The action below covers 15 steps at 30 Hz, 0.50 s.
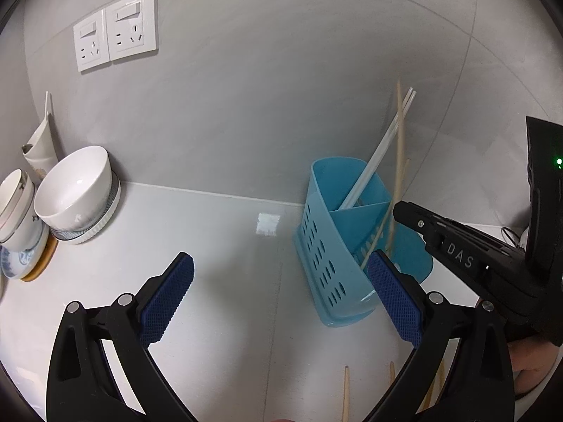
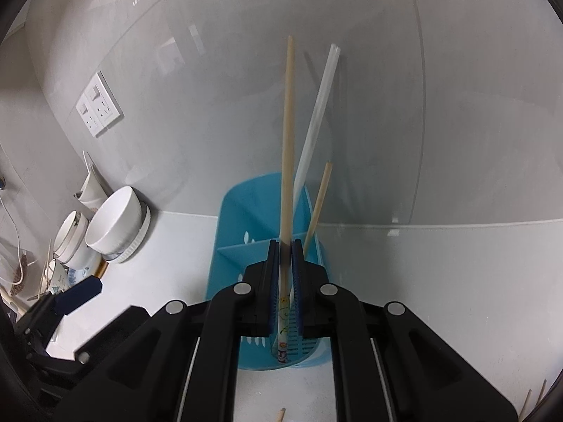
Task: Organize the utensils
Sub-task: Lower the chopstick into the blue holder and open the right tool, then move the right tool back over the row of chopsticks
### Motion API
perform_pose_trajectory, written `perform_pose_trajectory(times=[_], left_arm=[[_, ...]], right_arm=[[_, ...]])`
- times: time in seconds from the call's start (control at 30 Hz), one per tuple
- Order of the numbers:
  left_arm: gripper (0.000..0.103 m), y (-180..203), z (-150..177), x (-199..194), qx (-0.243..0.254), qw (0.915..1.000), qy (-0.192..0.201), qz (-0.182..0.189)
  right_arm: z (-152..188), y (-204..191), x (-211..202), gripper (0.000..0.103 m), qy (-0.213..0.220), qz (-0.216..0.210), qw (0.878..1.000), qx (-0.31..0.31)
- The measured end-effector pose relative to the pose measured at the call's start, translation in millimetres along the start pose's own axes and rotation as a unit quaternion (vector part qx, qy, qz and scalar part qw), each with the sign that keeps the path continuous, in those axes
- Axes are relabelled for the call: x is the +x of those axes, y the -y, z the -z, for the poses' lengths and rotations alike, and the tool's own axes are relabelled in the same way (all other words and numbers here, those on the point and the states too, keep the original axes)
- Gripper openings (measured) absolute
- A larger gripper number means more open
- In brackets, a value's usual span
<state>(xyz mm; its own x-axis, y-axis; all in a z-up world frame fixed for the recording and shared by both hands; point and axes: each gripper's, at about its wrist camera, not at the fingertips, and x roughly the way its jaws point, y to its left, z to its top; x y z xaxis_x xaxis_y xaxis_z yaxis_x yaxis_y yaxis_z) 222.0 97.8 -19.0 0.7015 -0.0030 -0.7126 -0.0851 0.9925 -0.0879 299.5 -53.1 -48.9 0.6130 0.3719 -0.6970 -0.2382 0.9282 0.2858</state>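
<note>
A blue perforated utensil holder (image 1: 330, 239) stands on the white counter against the wall; it also shows in the right wrist view (image 2: 242, 218). White chopsticks (image 1: 380, 147) lean in its far compartment. My right gripper (image 2: 285, 246) is shut on a wooden chopstick (image 2: 288, 140), held upright with its patterned tip down inside the holder's near compartment. A second wooden chopstick (image 2: 318, 204) leans there too. My left gripper (image 1: 281, 274) is open and empty, just left of the holder. Loose wooden chopsticks (image 1: 346, 394) lie on the counter near me.
White bowls (image 1: 75, 190) and stacked dishes (image 1: 17, 211) sit at the left against the wall. Two wall sockets (image 1: 116, 30) are above them. A cable (image 2: 14, 246) hangs at the far left. More chopsticks (image 2: 535, 401) lie at the right.
</note>
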Motion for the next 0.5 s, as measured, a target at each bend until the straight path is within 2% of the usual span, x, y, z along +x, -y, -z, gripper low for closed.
perform_pose_trajectory(times=[0.1,0.17,0.23,0.27,0.33,0.5], left_arm=[[0.097,-1,-1,0,0.003,1.0,0.003,-0.003],[0.097,0,-2,-1,0.005,1.0,0.003,-0.004],[0.097,1,-2,-4,0.006,1.0,0.003,-0.003],[0.097,4,-1,-8,0.008,1.0,0.004,-0.003],[0.097,5,-1,-11,0.01,0.9999,0.005,0.0],[0.097,16,2,-23,0.017,0.9998,-0.005,0.006]], right_arm=[[1,-1,-1,0.011,-0.002,0.006,1.0,-0.005],[1,-1,-7,0.018,-0.001,0.009,1.0,-0.011],[0,-2,-18,0.035,0.006,0.015,1.0,-0.018],[-1,-2,-24,0.039,0.011,0.016,1.0,-0.021],[-2,-1,-40,0.059,0.02,0.02,0.999,-0.029],[2,12,-78,0.089,0.029,0.041,0.998,-0.035]])
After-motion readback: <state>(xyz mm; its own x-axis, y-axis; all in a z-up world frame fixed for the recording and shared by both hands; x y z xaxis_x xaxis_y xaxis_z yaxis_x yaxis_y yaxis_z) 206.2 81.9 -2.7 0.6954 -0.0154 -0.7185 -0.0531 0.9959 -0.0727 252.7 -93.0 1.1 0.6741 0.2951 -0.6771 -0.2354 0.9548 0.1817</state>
